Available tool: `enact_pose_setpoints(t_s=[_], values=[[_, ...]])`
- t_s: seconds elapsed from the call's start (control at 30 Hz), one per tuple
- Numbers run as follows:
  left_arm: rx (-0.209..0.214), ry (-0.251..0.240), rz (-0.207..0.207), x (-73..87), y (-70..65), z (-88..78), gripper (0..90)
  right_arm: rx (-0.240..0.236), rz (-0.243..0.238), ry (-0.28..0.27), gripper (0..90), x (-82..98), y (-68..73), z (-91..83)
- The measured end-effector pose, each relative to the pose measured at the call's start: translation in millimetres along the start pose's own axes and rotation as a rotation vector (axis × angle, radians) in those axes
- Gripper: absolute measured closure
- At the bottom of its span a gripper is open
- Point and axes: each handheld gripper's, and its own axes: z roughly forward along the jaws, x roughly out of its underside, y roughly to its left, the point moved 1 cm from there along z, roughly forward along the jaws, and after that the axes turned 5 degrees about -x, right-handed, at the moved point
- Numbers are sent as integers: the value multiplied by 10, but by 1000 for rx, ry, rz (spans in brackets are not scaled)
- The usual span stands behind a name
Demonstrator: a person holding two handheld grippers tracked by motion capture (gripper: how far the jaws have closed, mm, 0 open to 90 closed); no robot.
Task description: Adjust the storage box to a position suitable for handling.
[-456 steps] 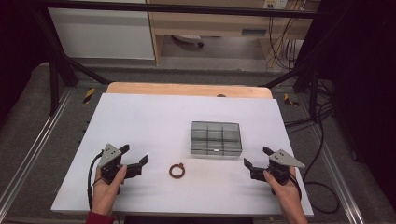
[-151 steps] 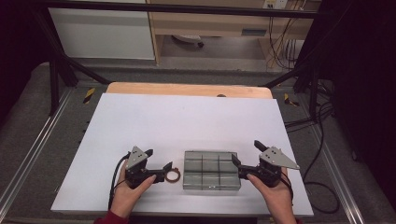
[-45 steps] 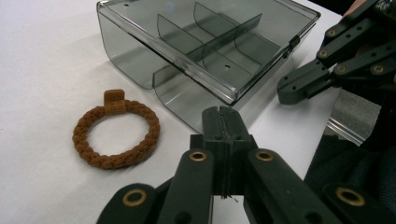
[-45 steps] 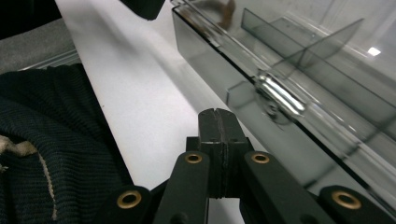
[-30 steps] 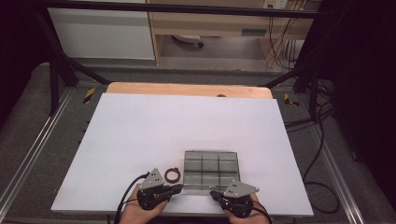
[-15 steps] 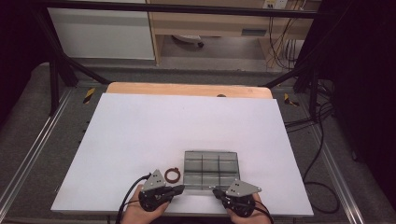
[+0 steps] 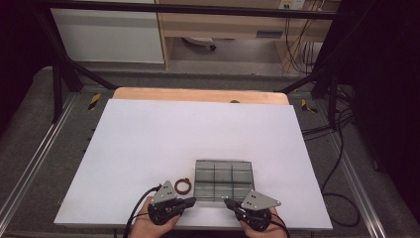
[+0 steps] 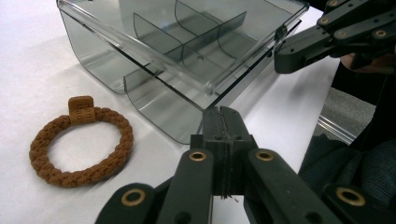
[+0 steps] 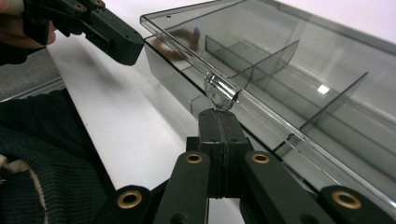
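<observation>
My left gripper [image 7: 190, 201] and right gripper [image 7: 227, 202] both have their black jaws pressed together on nothing, tips at the near edge of the organizer box [image 7: 222, 179]. The box is smoky clear plastic, rectangular, split by thin dividers, its lid lifted slightly at the rounded latch tab [image 9: 219, 93]; it lies flat near the table's [image 7: 148, 139] front edge, long axis left-to-right. Just left lies a brown braided ring [image 8: 80, 141].
</observation>
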Motion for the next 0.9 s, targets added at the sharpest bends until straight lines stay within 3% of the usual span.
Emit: enact_pose_setpoints(t_s=[0.13,0.37,0.9], values=[[0,-5,1,-3,2,-8,897,2,-4,14,900,11,0,9],[-3,-17,-4,-13,13,-33,897,2,3,-29,900,-33,-3,-26],[-11,-52,-1,-37,16,-76,898,9,-2,-71,900,-96,-19,-58]])
